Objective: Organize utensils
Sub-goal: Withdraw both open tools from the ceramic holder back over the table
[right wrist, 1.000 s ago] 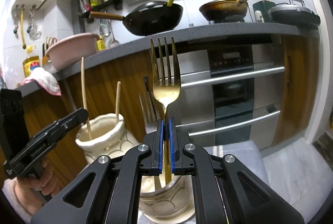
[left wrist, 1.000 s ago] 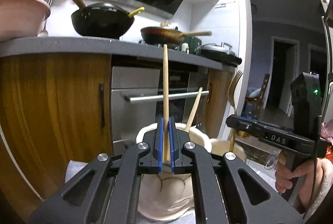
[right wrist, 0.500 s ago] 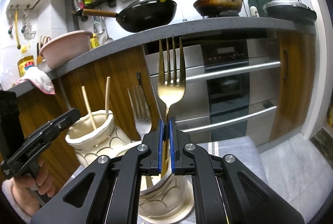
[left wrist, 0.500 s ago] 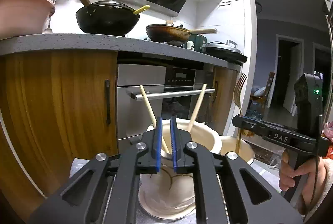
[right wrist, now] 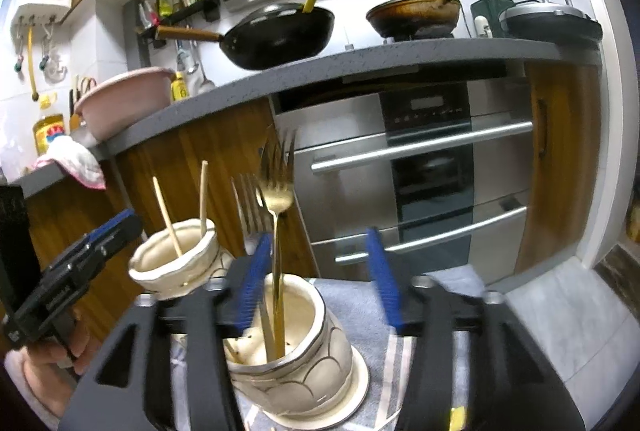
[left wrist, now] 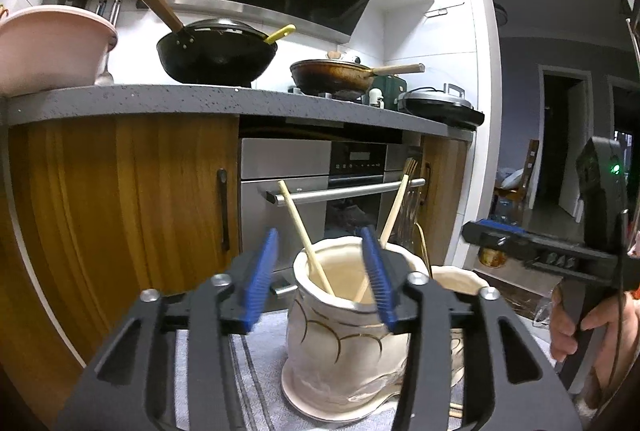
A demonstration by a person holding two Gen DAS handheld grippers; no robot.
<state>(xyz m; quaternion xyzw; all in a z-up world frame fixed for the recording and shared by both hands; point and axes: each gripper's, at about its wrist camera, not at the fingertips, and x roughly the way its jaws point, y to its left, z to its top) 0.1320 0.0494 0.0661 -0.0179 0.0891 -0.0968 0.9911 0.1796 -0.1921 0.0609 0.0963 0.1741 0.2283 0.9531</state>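
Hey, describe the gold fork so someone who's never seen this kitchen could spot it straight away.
Look below the grey counter, in front of the steel oven, where two cream pots stand on a striped cloth. The gold fork stands tines up in the nearer pot. The silver fork beside it is duller and shorter, and the other pot holds only wooden chopsticks.

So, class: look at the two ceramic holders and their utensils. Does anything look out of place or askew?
Nothing is spilled or damaged. The gold fork is motion-blurred, leaning in the near holder; both chopsticks lean apart in theirs.
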